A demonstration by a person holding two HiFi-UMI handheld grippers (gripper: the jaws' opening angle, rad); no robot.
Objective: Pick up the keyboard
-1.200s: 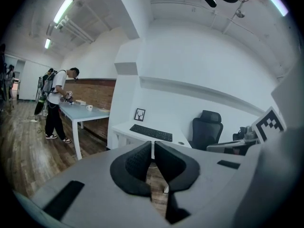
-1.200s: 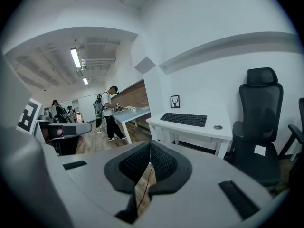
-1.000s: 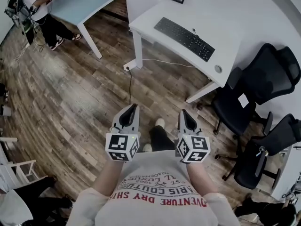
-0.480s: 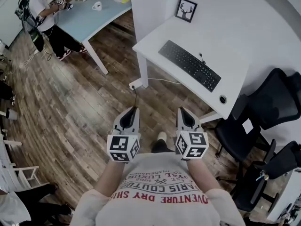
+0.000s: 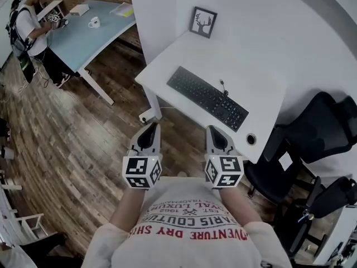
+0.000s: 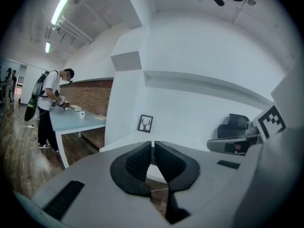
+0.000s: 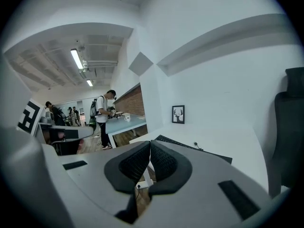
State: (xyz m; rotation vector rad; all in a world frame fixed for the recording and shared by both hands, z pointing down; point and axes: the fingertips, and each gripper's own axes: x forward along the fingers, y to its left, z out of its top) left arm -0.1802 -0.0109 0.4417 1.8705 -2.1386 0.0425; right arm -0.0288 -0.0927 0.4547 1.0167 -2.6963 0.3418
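Note:
A black keyboard [image 5: 207, 97] lies slantwise on a white desk [image 5: 245, 71], near its front edge; in the right gripper view the keyboard [image 7: 190, 147] shows just past the jaws. My left gripper [image 5: 149, 128] hangs over the wooden floor short of the desk's front left corner, shut and empty. My right gripper [image 5: 215, 132] is level with it, just short of the desk's front edge below the keyboard, also shut with nothing in it. The jaws meet in both gripper views, left gripper [image 6: 152, 147] and right gripper [image 7: 149, 149].
A framed deer picture [image 5: 202, 22] leans at the desk's back. A cable hole [image 5: 251, 139] sits at the desk's front right. Black office chairs [image 5: 312, 138] stand to the right. A blue table [image 5: 89, 35] with a mug and a person [image 5: 33, 32] are far left.
Both grippers and the person have come forward toward the white desk, still shut. The keyboard now lies much closer, just ahead of the right gripper.

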